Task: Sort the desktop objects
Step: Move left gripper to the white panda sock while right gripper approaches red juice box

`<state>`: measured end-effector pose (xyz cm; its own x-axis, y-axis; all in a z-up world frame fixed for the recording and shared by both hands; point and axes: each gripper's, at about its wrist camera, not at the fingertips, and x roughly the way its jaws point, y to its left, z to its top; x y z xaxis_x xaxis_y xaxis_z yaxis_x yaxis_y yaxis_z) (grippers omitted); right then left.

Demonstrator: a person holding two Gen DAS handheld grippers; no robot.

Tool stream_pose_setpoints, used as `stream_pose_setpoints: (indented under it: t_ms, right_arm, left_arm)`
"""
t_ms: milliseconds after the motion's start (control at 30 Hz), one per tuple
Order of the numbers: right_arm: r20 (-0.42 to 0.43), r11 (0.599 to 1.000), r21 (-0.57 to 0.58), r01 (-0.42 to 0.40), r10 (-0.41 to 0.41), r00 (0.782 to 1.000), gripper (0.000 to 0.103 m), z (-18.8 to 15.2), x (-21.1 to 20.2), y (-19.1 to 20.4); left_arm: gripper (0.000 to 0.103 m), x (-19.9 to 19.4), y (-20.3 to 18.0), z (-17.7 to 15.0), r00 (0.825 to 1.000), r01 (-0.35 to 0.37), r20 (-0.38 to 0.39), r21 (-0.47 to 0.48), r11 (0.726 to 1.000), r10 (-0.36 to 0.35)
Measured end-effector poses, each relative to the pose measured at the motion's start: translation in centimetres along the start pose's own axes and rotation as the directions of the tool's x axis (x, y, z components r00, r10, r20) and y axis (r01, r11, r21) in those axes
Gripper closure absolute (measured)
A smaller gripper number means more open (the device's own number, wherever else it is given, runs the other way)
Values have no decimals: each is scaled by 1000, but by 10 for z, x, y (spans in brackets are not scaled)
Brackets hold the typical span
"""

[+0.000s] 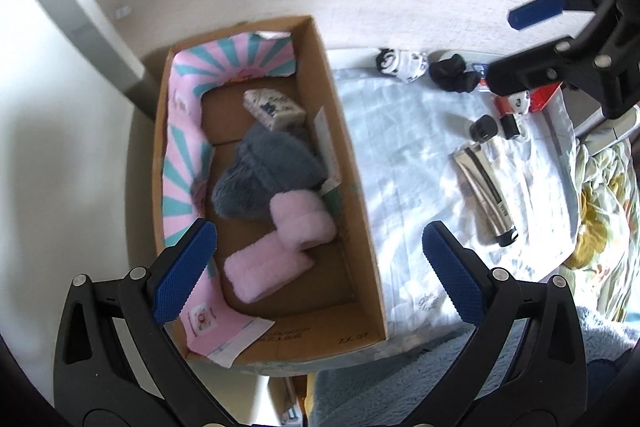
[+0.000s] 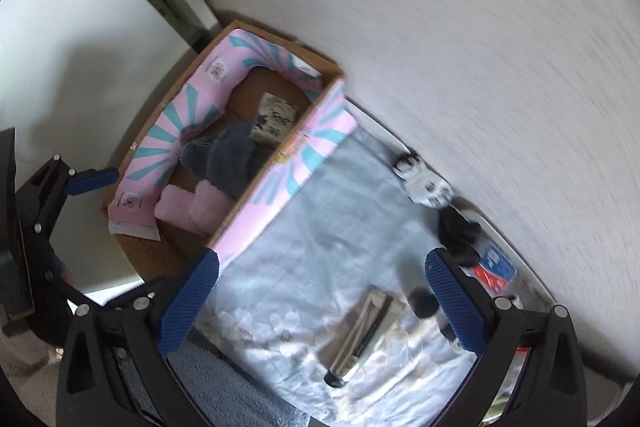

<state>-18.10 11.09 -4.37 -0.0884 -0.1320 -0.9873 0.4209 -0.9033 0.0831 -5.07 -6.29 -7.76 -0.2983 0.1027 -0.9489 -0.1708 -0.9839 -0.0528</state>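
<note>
Sorting is partly done, by the look of it: your cardboard box [image 1: 362,211] already holds a grey plush item [image 1: 264,175], two pink fuzzy rolls [image 1: 280,247] and a small packet [image 1: 274,109]. Left on the counter [image 1: 400,155] are the silver tube [image 1: 486,195], black cap [image 1: 484,127], black sock [image 1: 454,73] and patterned sock [image 1: 400,63]. The tube lies flat right of the box, its long axis running cap-near to crimp-far. Your left gripper [image 1: 320,271] and right gripper [image 2: 320,303] both have fingers wide, holding nothing.

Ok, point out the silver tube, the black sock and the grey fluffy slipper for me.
silver tube [image 1: 482,183]: left wrist view, middle of its shiny body.
black sock [image 1: 454,71]: left wrist view, centre of the bundle.
grey fluffy slipper [image 1: 260,175]: left wrist view, top of its furry upper, inside the cardboard box.
</note>
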Motion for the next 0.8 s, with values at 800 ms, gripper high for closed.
stream_pose_setpoints:
  t_ms: [800]
  right_arm:
    - [73,919,385,82,-118,990,0,-158,-58,-154]
  left_arm:
    - [0,20,-99,56,995,99,4,180,979,-101]
